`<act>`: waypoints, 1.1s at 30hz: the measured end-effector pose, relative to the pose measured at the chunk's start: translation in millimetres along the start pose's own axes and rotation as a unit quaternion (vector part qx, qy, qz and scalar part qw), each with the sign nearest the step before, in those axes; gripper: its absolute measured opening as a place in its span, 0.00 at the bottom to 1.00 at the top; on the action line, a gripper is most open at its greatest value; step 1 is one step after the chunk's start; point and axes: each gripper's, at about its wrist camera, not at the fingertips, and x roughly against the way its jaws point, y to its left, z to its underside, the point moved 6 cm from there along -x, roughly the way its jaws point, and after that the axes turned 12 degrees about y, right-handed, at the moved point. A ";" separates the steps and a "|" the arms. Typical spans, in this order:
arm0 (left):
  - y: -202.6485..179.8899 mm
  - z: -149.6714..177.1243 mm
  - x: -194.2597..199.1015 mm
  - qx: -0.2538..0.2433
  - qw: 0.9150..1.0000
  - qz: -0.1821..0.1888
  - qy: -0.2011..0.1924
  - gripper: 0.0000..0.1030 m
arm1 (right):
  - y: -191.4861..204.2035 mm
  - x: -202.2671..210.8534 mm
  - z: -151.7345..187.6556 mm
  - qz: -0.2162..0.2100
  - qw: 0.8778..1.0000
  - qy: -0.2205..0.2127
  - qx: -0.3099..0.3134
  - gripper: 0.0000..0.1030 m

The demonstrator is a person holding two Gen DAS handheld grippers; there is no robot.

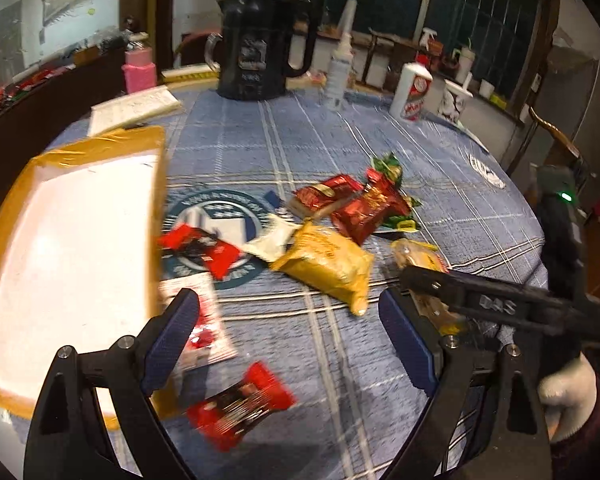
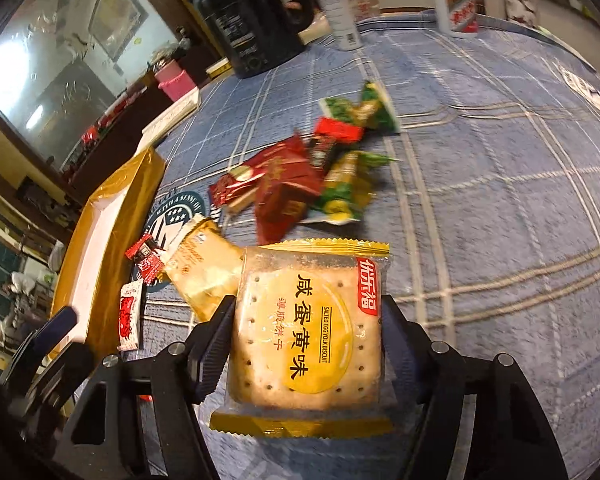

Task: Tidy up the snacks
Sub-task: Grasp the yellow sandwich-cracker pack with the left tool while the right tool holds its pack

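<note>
The right claw (image 2: 306, 344) has its jaws at the two long sides of a salted egg yolk biscuit packet (image 2: 308, 332), which lies flat on the blue plaid surface (image 2: 500, 208). The pads sit against the wrapper, so I judge it clamped, or very nearly so. The packet's long axis runs straight along the claw's pointing line, toward 12 o'clock.

The left claw (image 1: 290, 344) hangs with jaws apart and nothing between them, above a red wrapped snack (image 1: 240, 404).

The gold-rimmed tray (image 2: 112, 216) (presumably where the snacks belong) lies at about 10 o'clock from the held packet, with a yellow pouch (image 2: 204, 268) and small red sachets between them. The right hand is the nearer to this packet; a lift before swinging left would clear that clutter and the tray's raised rim. Toward 2 o'clock the surface is open.
</note>
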 end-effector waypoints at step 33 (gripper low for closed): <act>-29.0 -21.6 -83.1 0.004 0.996 -0.062 0.065 0.67 | -38.7 20.1 13.0 0.007 0.997 -0.078 0.008 0.72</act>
